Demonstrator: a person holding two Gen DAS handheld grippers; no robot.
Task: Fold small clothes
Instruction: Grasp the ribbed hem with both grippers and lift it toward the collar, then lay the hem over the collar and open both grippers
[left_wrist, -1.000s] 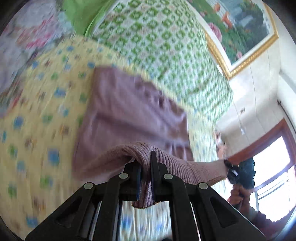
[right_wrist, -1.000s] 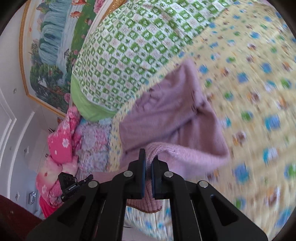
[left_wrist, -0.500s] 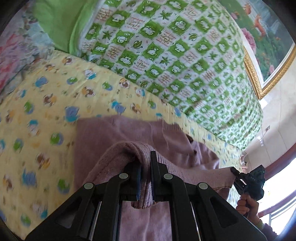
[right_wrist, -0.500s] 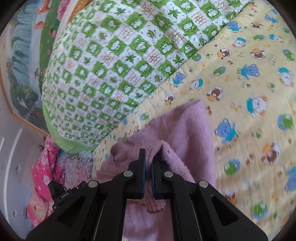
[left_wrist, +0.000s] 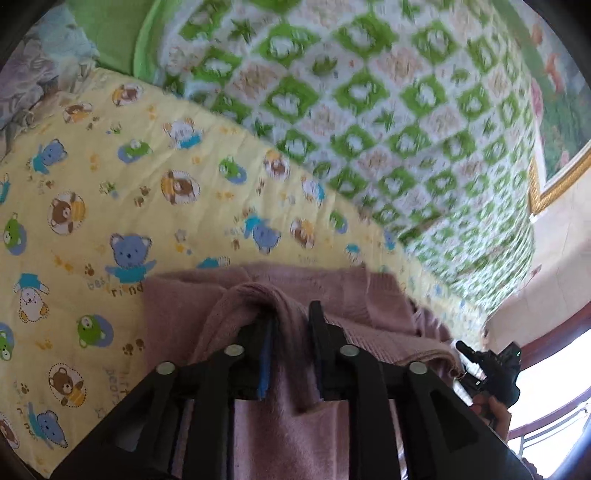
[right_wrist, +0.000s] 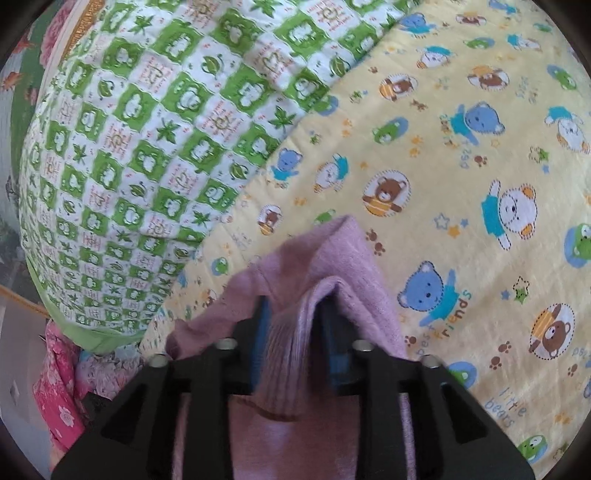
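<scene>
Ahead of both grippers lay the yellow bear sheet (left_wrist: 110, 192), with the green checked quilt (right_wrist: 147, 129) beyond it. Only the left view showed the other hand (left_wrist: 495, 410). The purple sweater (left_wrist: 332, 291) had been lowered onto the sheet. Left gripper (left_wrist: 291, 321) and right gripper (right_wrist: 295, 310) had just been opening, with the knit loose between the jaws. Bare sheet lay to the right gripper's right.
</scene>
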